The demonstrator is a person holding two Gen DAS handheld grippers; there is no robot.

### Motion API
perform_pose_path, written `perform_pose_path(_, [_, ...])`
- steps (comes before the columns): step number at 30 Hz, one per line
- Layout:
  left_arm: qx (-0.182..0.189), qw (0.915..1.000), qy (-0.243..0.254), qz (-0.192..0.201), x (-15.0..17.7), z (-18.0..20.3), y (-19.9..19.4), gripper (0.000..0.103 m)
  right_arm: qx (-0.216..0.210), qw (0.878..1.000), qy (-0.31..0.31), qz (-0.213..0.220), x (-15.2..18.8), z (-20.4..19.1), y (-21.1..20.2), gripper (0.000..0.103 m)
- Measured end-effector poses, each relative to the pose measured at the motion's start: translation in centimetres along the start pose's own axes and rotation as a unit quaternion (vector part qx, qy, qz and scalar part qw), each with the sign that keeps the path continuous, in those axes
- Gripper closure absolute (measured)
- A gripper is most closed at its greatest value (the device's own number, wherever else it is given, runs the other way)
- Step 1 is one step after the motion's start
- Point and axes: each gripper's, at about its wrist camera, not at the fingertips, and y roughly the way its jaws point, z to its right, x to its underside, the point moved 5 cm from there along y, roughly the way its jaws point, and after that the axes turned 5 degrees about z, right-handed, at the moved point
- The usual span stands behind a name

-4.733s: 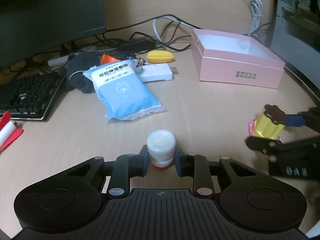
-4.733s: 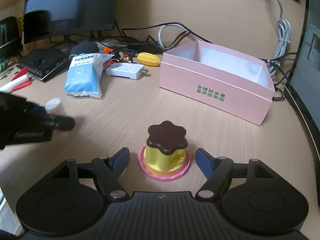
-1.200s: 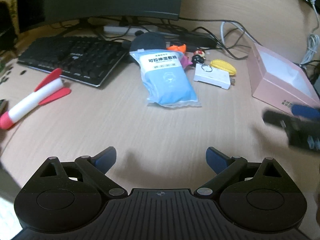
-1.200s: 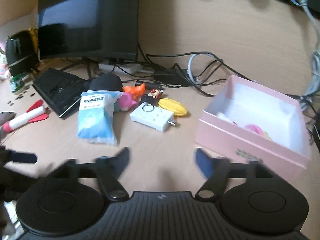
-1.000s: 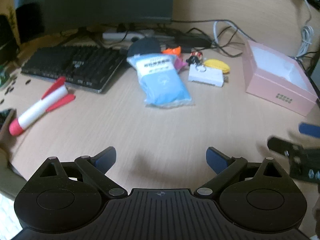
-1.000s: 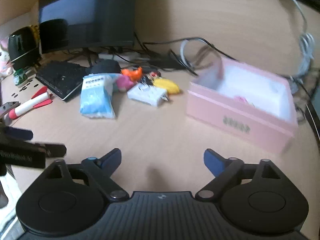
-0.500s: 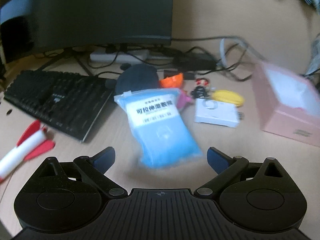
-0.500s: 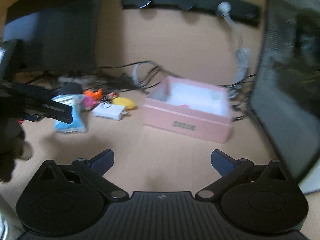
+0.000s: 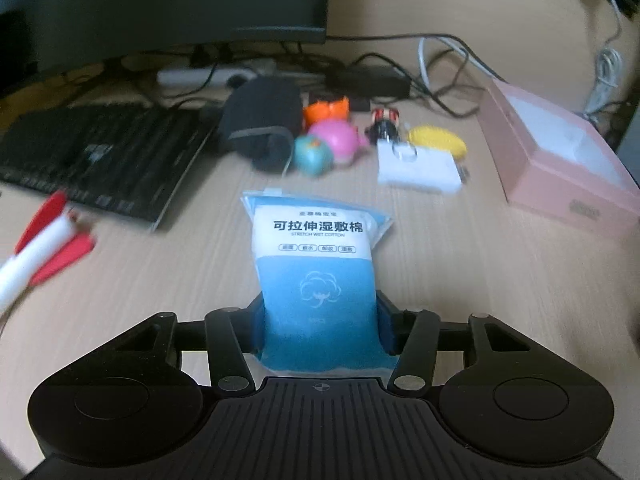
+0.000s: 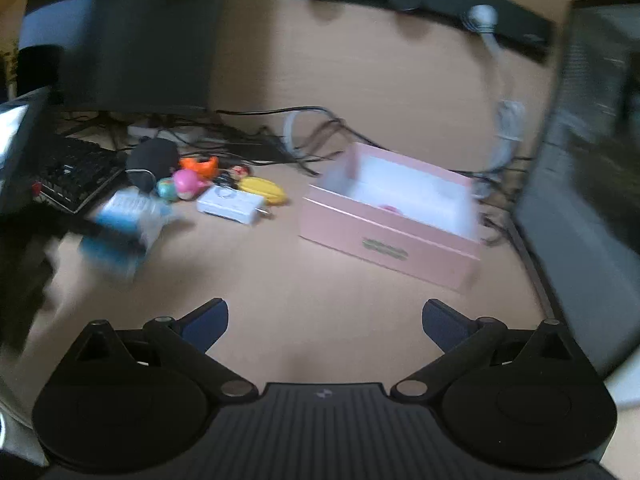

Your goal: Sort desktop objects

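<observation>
My left gripper (image 9: 320, 320) is shut on the near end of a blue and white wet-cotton pack (image 9: 316, 264), which it holds above the desk. The pack (image 10: 124, 228) and the left gripper's dark finger show blurred at the left of the right wrist view. My right gripper (image 10: 325, 320) is open and empty above bare desk. The open pink box (image 9: 560, 160) stands at the right; it also shows in the right wrist view (image 10: 392, 236) with something pink inside. A white adapter (image 9: 418, 170), a yellow corn toy (image 9: 438, 142) and small toys (image 9: 332, 146) lie behind the pack.
A black keyboard (image 9: 92, 160) and a red and white rocket toy (image 9: 36, 252) lie at the left. A monitor (image 9: 168, 4) and tangled cables (image 9: 400, 68) run along the back. A dark computer case (image 10: 588, 200) stands right of the box.
My left gripper has closed on the blue pack and lifted it off the desk. The toys that the pack hid now show. My right gripper has stayed open.
</observation>
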Motion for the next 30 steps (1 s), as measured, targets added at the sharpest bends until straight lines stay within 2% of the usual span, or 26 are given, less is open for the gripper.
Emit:
perform_pose_path(3, [-0.035, 0.9994, -0.007, 0.004, 0.8, -1.3, -1.0, 0.043, -0.053, 0.998, -0.004, 0.014, -2.3, -2.1, 3.1, 0.000])
perform_pose_path(5, [-0.062, 0.9976, -0.029, 0.006, 0.9, -2.9, -1.4, 0.042, -0.075, 0.997, -0.010, 0.019, -3.8, -4.0, 5.8, 0.000])
perform_pose_path(7, [-0.071, 0.9956, -0.062, 0.001, 1.0, -4.2, -2.3, 0.031, -0.091, 0.995, -0.010, 0.024, -5.0, -6.1, 8.3, 0.000])
perform_pose_path(10, [-0.079, 0.9933, -0.084, 0.010, 1.3, -5.4, -4.3, 0.018, -0.079, 0.997, -0.002, 0.021, -6.5, -8.8, 12.6, 0.000])
perform_pose_path(14, [-0.097, 0.9894, -0.107, 0.018, 2.1, -6.6, -7.1, 0.011, -0.014, 1.000, 0.002, 0.013, -7.2, -11.2, 18.3, 0.000])
perform_pose_path(17, [-0.100, 0.9877, -0.119, 0.019, 2.7, -7.3, -8.5, 0.008, 0.006, 1.000, 0.011, -0.004, -7.0, -11.9, 20.9, 0.000])
perform_pose_path(19, [-0.104, 0.9865, -0.125, 0.018, 3.2, -7.6, -8.8, 0.008, 0.016, 1.000, 0.016, -0.007, -6.7, -11.7, 21.8, 0.000])
perform_pose_path(22, [-0.102, 0.9858, -0.133, 0.011, 3.7, -7.8, -8.6, 0.008, 0.007, 0.999, 0.035, -0.030, -6.2, -10.8, 22.6, 0.000])
perform_pose_path(24, [-0.096, 0.9862, -0.135, 0.007, 3.8, -7.8, -8.4, 0.008, -0.022, 0.998, 0.043, -0.048, -5.9, -10.4, 22.5, 0.009])
perform_pose_path(30, [-0.067, 0.9913, -0.112, 0.015, 3.4, -6.7, -8.3, 0.008, -0.093, 0.994, -0.005, -0.055, -3.3, -9.0, 17.8, 0.009])
